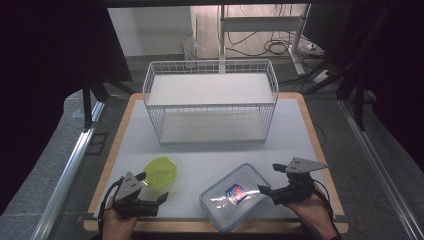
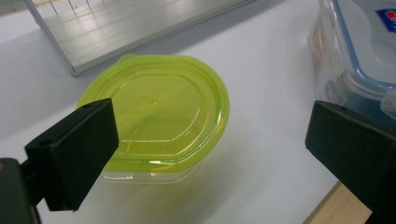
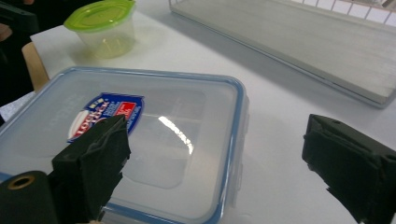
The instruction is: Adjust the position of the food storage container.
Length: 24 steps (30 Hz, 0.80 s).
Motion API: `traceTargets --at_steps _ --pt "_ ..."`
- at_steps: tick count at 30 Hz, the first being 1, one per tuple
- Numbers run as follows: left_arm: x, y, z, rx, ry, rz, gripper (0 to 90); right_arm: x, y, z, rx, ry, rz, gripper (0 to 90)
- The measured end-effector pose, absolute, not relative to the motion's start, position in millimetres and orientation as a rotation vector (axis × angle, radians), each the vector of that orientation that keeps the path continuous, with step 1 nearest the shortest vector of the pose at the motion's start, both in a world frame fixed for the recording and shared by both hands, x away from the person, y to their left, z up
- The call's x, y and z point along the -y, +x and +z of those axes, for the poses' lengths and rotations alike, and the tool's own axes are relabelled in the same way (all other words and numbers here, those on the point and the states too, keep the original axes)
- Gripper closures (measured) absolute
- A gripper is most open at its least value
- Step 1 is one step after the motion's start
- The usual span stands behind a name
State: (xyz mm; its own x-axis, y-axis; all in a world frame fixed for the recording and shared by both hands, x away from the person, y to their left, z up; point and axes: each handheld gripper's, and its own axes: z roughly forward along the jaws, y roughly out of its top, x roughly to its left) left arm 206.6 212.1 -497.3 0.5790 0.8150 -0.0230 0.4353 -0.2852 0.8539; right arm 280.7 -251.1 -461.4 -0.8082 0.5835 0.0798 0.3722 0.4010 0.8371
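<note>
Here's the small round tub with the lime-green lid (image 1: 161,172), sitting on the white tabletop (image 1: 295,130) near the front edge, toward the left. In the left gripper view the green-lidded tub (image 2: 161,112) lies right ahead between the two black jaws, which stand wide apart and touch nothing; the left tongs (image 1: 152,187) hover just beside it, spread, with the tub's near rim close to the tips. Lid on, tub upright.

Next to it, to the right, the clear rectangular box with the blue-rimmed lid (image 1: 232,196) lies flat and turned at an angle, a red-and-blue label on top. It sits close to the tub but apart from it. The right tongs (image 1: 272,178) are at its right-hand end, also spread: in the right gripper view one jaw hangs over the box's lid (image 3: 154,135) near the label, the other is out over bare tabletop beyond the box's edge. Whether that nearer jaw actually touches the lid, I cannot tell.

Further back, in the middle of the tabletop, stands a white wire rack (image 1: 210,100) with two shelves, well apart from both containers and both hands.
</note>
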Motion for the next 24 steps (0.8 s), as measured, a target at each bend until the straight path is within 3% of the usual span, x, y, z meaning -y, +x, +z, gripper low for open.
traceTargets --at_steps 10,15,20,24 --pt "-210 207 -496 -0.998 1.954 0.517 1.5 250 279 -462 -2.424 0.868 1.364 9.9" --pt "-210 206 -494 -1.003 1.952 0.554 5.3 249 279 -464 -2.422 0.857 1.335 11.1" --pt "-207 205 -491 -0.982 1.955 0.546 9.9 246 278 -463 -2.416 0.847 1.328 13.8" --pt "-202 203 -487 -0.959 1.955 0.533 21.8 246 276 -461 -2.4 0.838 1.318 16.3"
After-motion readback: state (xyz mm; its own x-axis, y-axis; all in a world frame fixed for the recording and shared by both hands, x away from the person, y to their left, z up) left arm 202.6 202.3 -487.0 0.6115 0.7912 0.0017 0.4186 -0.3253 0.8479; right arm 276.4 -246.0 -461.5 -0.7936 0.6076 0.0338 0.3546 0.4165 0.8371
